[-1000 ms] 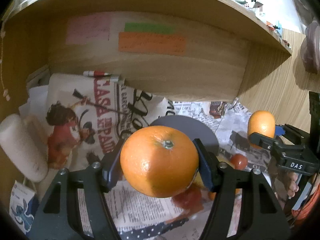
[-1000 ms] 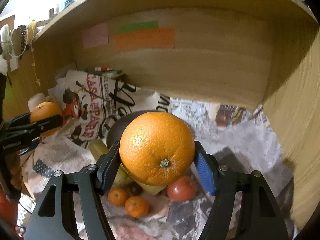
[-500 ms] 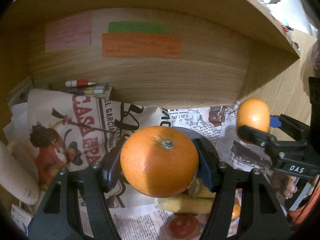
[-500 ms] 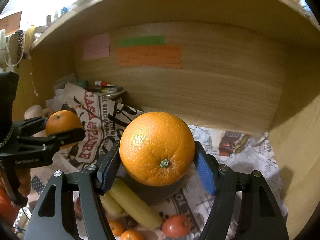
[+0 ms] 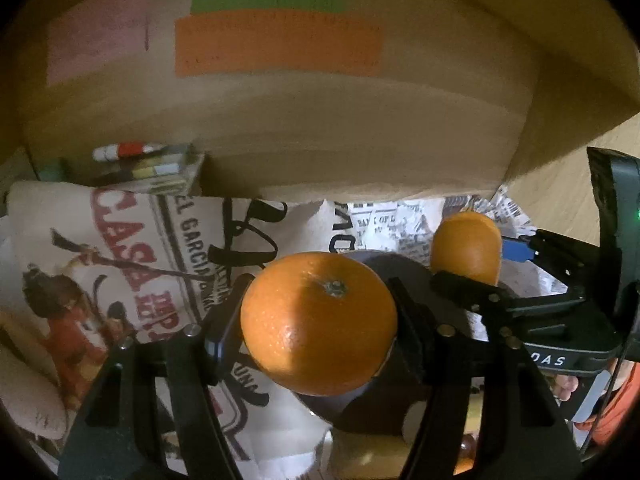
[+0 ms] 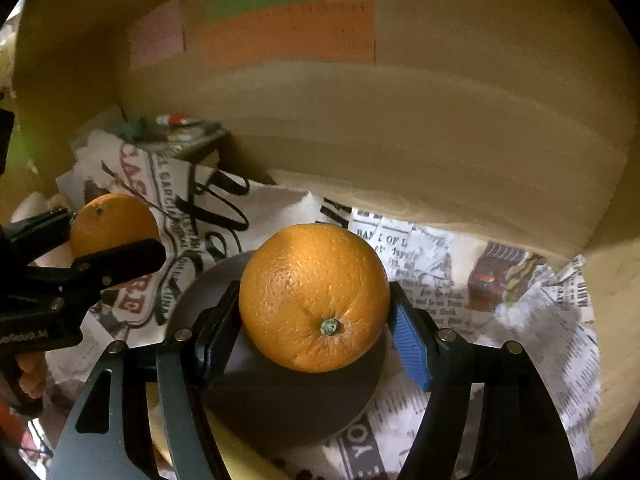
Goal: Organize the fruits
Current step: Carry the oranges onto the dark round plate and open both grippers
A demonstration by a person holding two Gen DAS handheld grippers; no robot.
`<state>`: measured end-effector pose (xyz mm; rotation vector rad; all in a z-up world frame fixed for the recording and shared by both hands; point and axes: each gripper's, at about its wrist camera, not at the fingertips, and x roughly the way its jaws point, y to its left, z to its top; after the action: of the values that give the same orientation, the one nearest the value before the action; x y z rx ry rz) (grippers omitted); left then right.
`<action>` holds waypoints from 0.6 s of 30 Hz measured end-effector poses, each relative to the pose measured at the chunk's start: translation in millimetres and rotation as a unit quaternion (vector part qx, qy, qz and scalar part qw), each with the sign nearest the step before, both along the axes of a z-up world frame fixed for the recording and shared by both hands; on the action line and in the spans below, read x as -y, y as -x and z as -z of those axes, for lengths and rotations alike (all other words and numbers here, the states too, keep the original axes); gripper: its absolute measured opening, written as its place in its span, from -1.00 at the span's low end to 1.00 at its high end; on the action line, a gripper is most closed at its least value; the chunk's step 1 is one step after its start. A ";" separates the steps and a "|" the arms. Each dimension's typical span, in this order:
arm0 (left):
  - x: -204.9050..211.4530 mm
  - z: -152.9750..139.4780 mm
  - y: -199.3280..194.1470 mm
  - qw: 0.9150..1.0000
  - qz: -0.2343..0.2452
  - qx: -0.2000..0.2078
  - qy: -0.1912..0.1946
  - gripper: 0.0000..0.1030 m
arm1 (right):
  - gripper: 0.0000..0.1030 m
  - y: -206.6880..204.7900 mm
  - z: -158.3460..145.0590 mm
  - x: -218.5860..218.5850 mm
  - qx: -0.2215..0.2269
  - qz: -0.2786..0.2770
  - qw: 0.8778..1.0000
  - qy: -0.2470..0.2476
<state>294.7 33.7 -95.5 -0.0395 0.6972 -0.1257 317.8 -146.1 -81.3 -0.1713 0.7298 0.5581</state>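
Note:
My left gripper (image 5: 318, 322) is shut on an orange (image 5: 320, 324), stem end up. My right gripper (image 6: 314, 314) is shut on a second orange (image 6: 314, 296), stem end toward the camera. Both oranges hang above a dark grey plate (image 6: 280, 408) on newspaper (image 6: 500, 320) inside a wooden cubby. In the left wrist view the right gripper (image 5: 466, 258) shows at the right with its orange (image 5: 466, 252). In the right wrist view the left gripper (image 6: 114, 232) shows at the left with its orange (image 6: 112, 224). The plate (image 5: 384, 268) is mostly hidden behind the fruit in the left wrist view.
A printed cloth bag (image 5: 120, 272) lies left of the plate. Pens and a small box (image 5: 152, 168) sit at the back left. Coloured notes (image 5: 276, 44) are stuck on the wooden back wall (image 6: 440, 120). A yellow banana (image 6: 240, 456) pokes out below the plate.
Both grippers have moved forward into the cubby, each still holding its orange. The back wall looms larger, the plate now sits under the oranges, and the small fruits have dropped out of view.

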 end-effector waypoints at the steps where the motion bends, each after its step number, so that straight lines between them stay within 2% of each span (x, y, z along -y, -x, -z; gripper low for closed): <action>1: 0.3 3.0 -5.9 1.000 0.002 -0.007 0.001 0.28 | 0.29 -5.2 2.2 -1.1 -0.008 -0.001 1.000 0.002; 4: 0.0 13.0 -21.8 1.000 0.006 -0.027 0.002 0.28 | 0.29 -21.9 14.7 -6.3 -0.037 -0.005 0.999 0.011; 13: 1.8 42.5 -59.6 0.996 0.022 -0.092 0.008 0.28 | 0.29 -43.1 44.3 -25.0 -0.065 -0.025 0.994 0.079; 18: 6.5 54.5 -72.1 0.993 0.031 -0.117 0.006 0.28 | 0.29 -50.9 50.8 -25.3 -0.086 -0.031 0.993 0.081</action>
<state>366.8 27.2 -150.1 -0.0442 0.9331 -0.1874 368.8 -120.8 -132.1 -0.3004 0.9401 0.5766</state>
